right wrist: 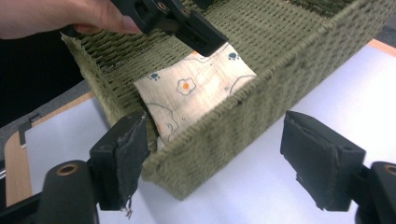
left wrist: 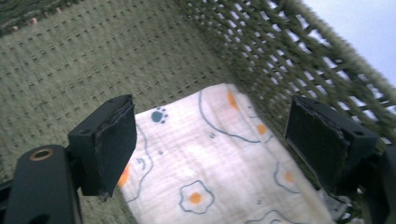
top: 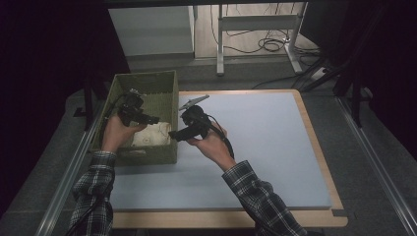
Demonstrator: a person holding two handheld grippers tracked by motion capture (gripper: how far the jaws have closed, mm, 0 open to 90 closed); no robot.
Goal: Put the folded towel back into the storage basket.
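Both grippers are hanging spread and empty: the left gripper (left wrist: 210, 144) over the folded egg-print cloth (left wrist: 210, 158) lying inside the woven basket (top: 147, 83), the right gripper (right wrist: 210, 158) outside its wall. Withdrawing carelessly risks snagging the weave, tipping the basket.

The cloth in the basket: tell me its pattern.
Cream cloth printed with fried eggs and blue paw prints; clearest in the left gripper view.

Lab – dark curtains (top: 44, 59), floor cables (top: 268, 44), desk frame (top: 255, 22).
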